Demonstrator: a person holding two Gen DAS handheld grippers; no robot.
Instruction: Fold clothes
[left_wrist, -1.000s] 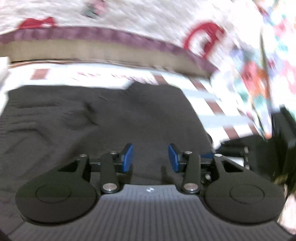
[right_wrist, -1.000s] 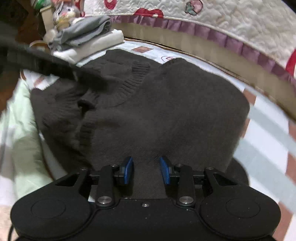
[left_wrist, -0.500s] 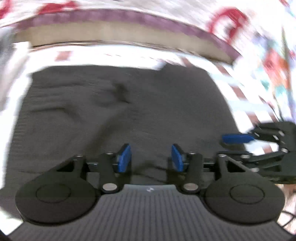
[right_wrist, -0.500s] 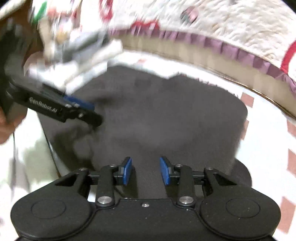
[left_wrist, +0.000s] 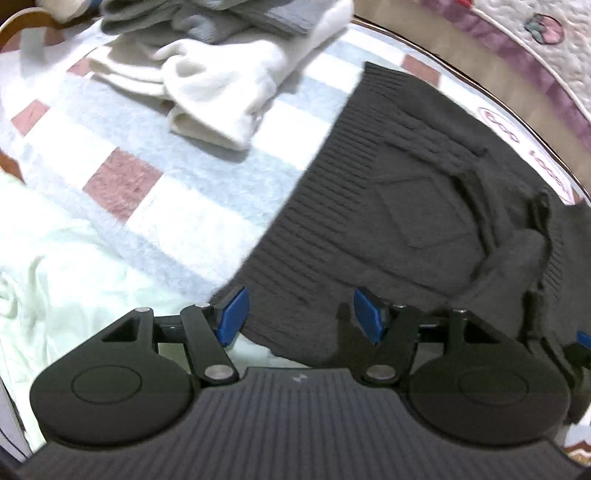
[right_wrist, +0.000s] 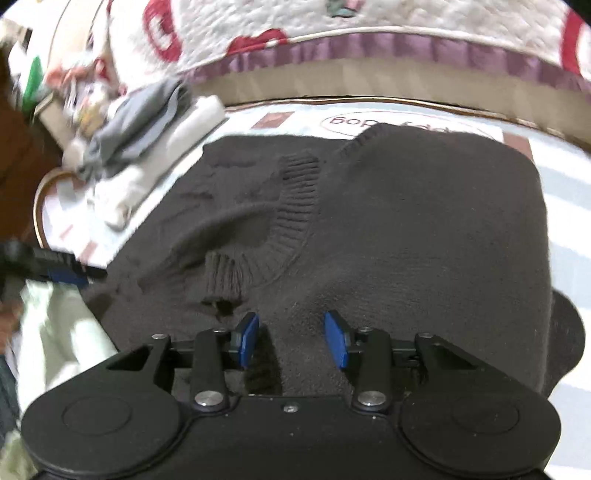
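I see the dark knit sweater (right_wrist: 406, 229) lying flat on the checked bed cover (left_wrist: 177, 155). My left hand-held gripper (left_wrist: 299, 314) has just been opening above its lower corner, pinching nothing. My right hand-held gripper (right_wrist: 291, 338), also just opening, is spread over the knit.

Checked bedsheet (left_wrist: 155, 206), quilted bedspread (right_wrist: 406, 14) behind
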